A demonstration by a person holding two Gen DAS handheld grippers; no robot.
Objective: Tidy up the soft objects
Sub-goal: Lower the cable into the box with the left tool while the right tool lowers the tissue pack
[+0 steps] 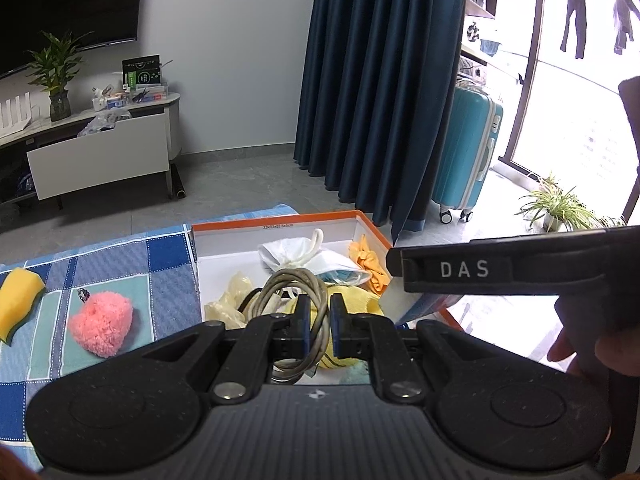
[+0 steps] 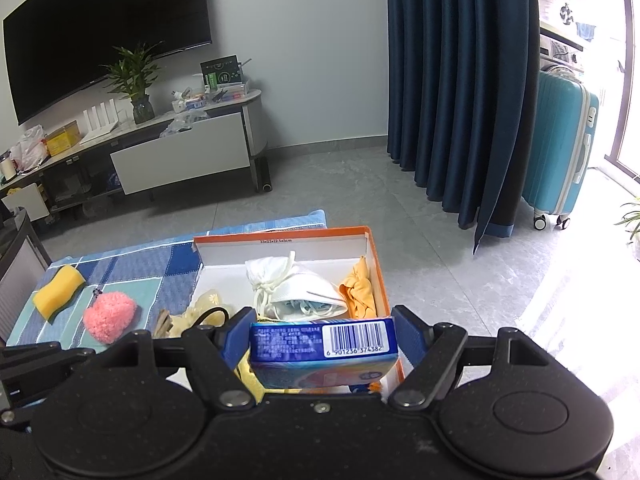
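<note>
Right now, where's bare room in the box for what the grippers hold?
Free: white floor of the orange box at its far-left corner, between the rim and the white pouch. Crowded: right side, with masks and orange cloth; near end piled.

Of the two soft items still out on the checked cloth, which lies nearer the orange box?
The pink fluffy heart, with a keychain at its top. It lies closer to the orange box than the yellow sponge, which sits farther out toward the cloth's edge.

A dark blue pleated curtain (image 2: 452, 80) is hung at the far right, with a teal hard-shell suitcase (image 2: 560, 148) stood just beside it. A large black wall-mounted television (image 2: 104, 28) is seen far left above a low cabinet (image 2: 180, 148), where a green potted plant (image 2: 134, 76) is set.
</note>
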